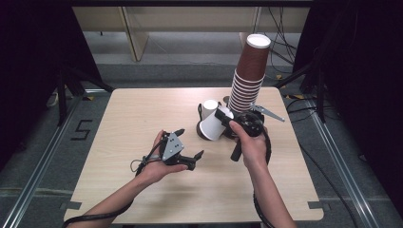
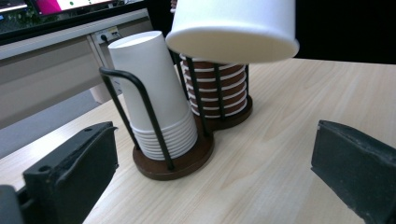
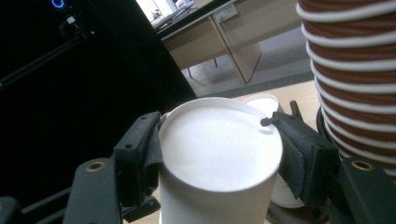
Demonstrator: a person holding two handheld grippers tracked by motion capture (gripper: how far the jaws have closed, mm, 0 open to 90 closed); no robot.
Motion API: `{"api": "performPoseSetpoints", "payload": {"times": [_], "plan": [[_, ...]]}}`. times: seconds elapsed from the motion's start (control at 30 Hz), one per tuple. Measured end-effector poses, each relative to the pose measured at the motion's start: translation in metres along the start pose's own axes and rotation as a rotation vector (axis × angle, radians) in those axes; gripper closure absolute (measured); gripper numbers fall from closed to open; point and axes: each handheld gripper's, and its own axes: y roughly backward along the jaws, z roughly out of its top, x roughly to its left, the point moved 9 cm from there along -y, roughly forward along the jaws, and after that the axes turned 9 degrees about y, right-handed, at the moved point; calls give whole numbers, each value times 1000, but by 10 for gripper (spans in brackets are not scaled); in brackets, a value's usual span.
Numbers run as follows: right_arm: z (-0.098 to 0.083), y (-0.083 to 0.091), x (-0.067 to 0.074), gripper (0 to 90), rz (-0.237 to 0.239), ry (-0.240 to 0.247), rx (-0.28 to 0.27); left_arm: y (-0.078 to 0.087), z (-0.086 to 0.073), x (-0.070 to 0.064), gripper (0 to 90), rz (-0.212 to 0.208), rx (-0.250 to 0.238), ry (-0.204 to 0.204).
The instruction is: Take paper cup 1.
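My right gripper (image 1: pixel 221 121) is shut on a white paper cup (image 1: pixel 211 127), its jaws clamped on both sides near the cup's base (image 3: pixel 219 154). The cup hangs tilted beside a black wire cup holder (image 2: pixel 173 163). That holder carries a short stack of white cups (image 2: pixel 156 102) and a tall stack of brown cups (image 1: pixel 249 71). My left gripper (image 1: pixel 190 141) hovers over the table a little left of the holder, open, with nothing between its jaws (image 2: pixel 210 172). In the left gripper view the held cup (image 2: pixel 233 25) hangs above the holder.
The light wooden table (image 1: pixel 142 118) has bare room on its left half and along the front. Dark stands and cables lie on the floor to both sides. A desk stands beyond the far edge.
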Motion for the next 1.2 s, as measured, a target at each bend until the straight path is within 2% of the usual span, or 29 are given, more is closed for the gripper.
{"api": "performPoseSetpoints", "payload": {"times": [0.07, 0.1, 0.17, 0.3, 0.37, 0.6, 0.67, 0.7, 0.73, 0.77, 0.8, 0.83, 0.93, 1.2], "plan": [[-2, 0, -1, 363, 0, -14, 4, 1, 1, -3, 0, -8, -5, -3], [-5, 0, -2, 364, 11, -47, 13, 0, 1, -4, 0, -12, -7, -3], [-6, -1, -4, 363, 10, -46, 12, 0, 1, -5, 0, -15, -6, -4], [-9, 0, -7, 363, 14, -94, 17, -2, 1, -5, 0, -21, -11, -1], [-10, 0, -9, 363, 14, -90, 18, -2, 0, -4, 0, -21, -11, -2], [-15, 1, -17, 363, 15, -159, 7, 1, 3, -7, 0, -47, -32, -3], [-16, 1, -17, 363, 19, -193, 2, 1, 2, -7, 0, -49, -33, -3], [-18, 1, -19, 363, 18, -190, 5, 1, 2, -7, 0, -52, -36, -2], [-19, 1, -19, 363, 25, -204, -1, 0, 2, -7, 0, -58, -48, 2], [-19, 1, -18, 363, 45, -228, -13, 0, 2, -7, 0, -57, -41, -2], [-19, 1, -19, 363, 42, -235, -16, 0, 1, -7, 0, -61, -40, -3], [-20, 1, -17, 363, 55, -282, -9, 1, 1, -8, 0, -65, -39, -7], [-21, -1, -18, 363, 62, -274, -11, 1, 0, -9, 0, -80, -40, -15], [-23, -2, -18, 363, 67, -305, -13, -1, 2, -8, 0, -88, -47, -18]]}}
